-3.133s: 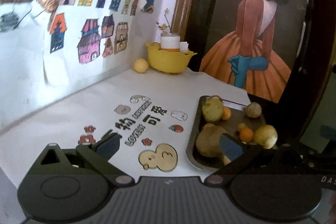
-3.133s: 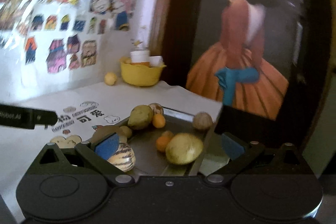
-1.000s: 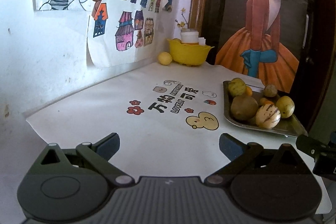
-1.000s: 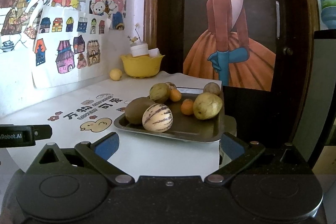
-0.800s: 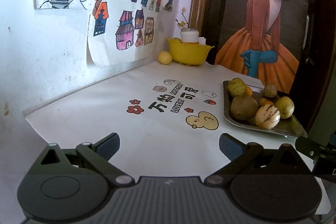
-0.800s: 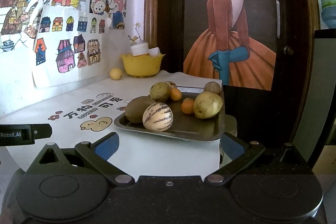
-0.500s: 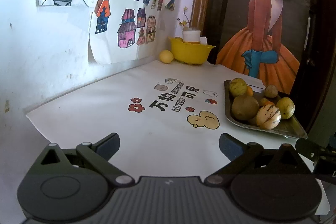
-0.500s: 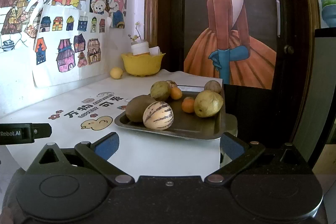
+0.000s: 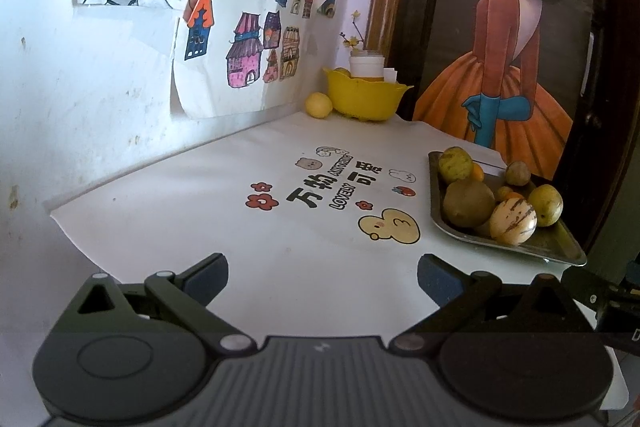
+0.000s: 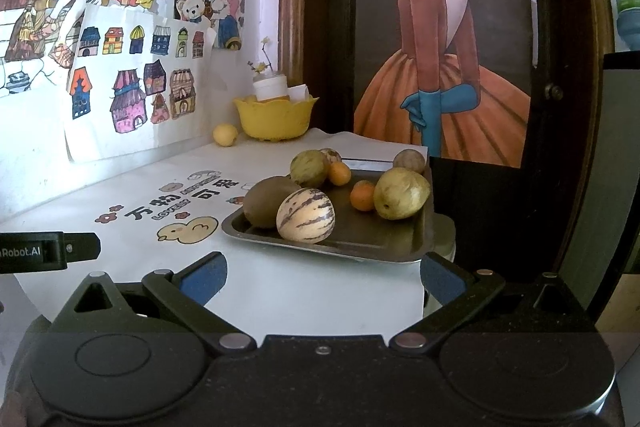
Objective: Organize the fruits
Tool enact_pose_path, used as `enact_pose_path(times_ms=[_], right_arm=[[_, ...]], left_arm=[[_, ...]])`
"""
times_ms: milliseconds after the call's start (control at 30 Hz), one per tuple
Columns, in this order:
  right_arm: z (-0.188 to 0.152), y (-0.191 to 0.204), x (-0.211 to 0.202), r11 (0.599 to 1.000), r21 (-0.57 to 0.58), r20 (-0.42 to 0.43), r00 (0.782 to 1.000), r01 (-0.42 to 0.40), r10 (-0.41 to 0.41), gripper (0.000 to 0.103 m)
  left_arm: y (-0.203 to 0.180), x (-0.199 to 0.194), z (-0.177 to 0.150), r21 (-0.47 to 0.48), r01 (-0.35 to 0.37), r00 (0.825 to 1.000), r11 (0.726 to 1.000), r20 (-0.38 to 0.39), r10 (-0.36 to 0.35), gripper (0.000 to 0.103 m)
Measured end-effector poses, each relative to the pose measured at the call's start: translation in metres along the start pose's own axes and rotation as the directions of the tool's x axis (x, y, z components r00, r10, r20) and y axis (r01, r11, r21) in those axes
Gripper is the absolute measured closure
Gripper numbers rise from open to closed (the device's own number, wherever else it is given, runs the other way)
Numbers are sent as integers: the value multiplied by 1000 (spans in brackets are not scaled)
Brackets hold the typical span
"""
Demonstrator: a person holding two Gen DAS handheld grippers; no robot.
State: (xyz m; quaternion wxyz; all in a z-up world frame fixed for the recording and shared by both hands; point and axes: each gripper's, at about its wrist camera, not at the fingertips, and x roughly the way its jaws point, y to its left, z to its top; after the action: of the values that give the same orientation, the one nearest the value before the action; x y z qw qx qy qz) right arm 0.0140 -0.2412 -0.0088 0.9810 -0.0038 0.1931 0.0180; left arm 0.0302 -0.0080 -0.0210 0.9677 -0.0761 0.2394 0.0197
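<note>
A metal tray (image 10: 360, 243) at the table's right edge holds several fruits: a striped melon (image 10: 306, 214), a brown kiwi (image 10: 264, 199), a yellow-green fruit (image 10: 402, 193), small oranges (image 10: 362, 195) and others. The tray also shows in the left wrist view (image 9: 560, 247). My left gripper (image 9: 322, 277) is open and empty above the near table edge, left of the tray. My right gripper (image 10: 322, 275) is open and empty, just short of the tray's near rim.
A yellow bowl (image 9: 366, 97) with a white jar stands at the far corner, a lemon (image 9: 319, 104) beside it. A white mat with printed characters (image 9: 332, 187) covers the table. Drawings hang on the left wall, a poster on the dark door behind.
Both grippers have drawn back from the tray to the near table edge over the last three seconds. In the last second they barely move. The fruits stay in the tray.
</note>
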Motion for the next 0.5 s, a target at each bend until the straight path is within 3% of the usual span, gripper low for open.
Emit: enact_pose_path(times_ms=[500], right_arm=[[-2, 1, 1, 1000, 1, -12, 1000, -5, 5, 1]], left_arm=[[-2, 2, -1, -13, -11, 1000, 1000, -20, 11, 0]])
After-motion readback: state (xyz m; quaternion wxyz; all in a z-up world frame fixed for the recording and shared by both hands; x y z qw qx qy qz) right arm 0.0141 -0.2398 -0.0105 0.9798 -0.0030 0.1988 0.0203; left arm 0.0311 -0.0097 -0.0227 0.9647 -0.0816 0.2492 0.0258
